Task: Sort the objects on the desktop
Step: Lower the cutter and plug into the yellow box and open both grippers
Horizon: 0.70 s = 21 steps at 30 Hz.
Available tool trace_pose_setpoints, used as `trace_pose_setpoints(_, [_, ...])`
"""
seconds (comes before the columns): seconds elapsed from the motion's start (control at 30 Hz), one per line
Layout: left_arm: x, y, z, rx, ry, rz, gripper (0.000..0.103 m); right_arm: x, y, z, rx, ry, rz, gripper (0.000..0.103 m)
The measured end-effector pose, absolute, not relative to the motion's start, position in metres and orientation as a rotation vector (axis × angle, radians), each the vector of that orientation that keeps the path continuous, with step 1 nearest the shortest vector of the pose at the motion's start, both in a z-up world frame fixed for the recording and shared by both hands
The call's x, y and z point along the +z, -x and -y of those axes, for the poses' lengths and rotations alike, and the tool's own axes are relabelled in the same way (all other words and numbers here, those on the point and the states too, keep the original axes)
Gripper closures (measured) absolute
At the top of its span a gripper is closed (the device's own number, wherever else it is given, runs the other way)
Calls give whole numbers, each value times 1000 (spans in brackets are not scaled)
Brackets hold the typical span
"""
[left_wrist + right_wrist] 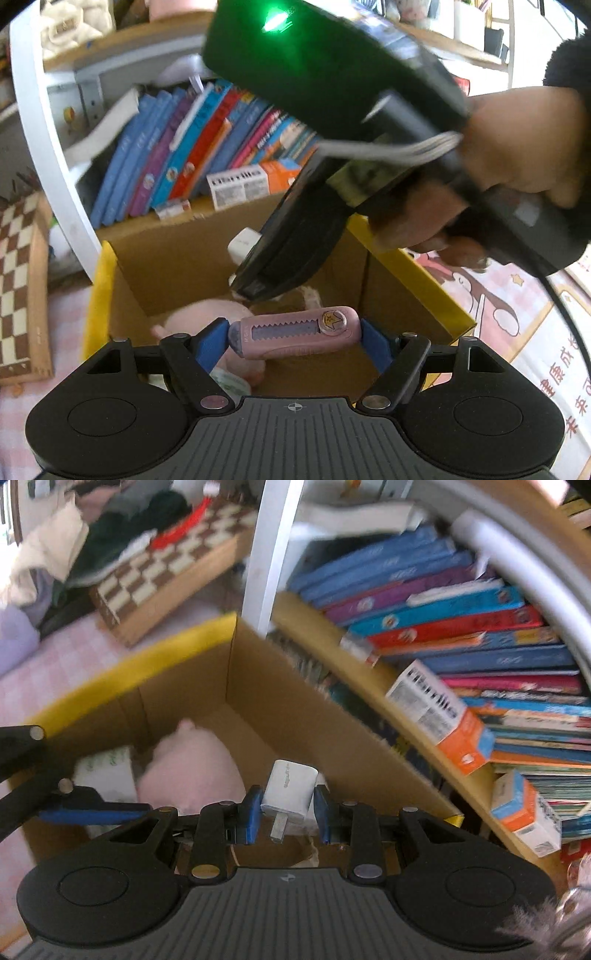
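We see a pink utility knife [295, 332] with a gold star button, clamped between blue pads [210, 343] of the black left gripper [293, 338]. White charger plug [290, 792] sits between the right gripper's [284, 812] blue pads. Cardboard box [280, 686] is brown inside, yellow on the rim. Pink plush [192, 771] in it. Chessboard [162, 572] checks are brown and cream. Book spines [461, 627] run blue, purple, red, magenta. Small carton [443, 716] is white and orange. Tablecloth [535, 332] is pink with cartoon print. Green light [275, 20] glows on the black housing.
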State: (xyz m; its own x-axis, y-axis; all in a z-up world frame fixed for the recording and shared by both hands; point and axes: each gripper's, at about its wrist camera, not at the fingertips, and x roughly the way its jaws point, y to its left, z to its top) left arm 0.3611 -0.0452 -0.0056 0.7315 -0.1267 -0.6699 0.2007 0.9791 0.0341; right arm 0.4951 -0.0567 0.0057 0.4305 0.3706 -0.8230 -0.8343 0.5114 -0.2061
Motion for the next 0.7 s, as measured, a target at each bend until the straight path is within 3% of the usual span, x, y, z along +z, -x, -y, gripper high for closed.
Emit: trace_pose_setpoints(0.7, [-24, -375, 30, -155, 54, -827, 23, -22, -508, 34, 904, 691, -850, 77])
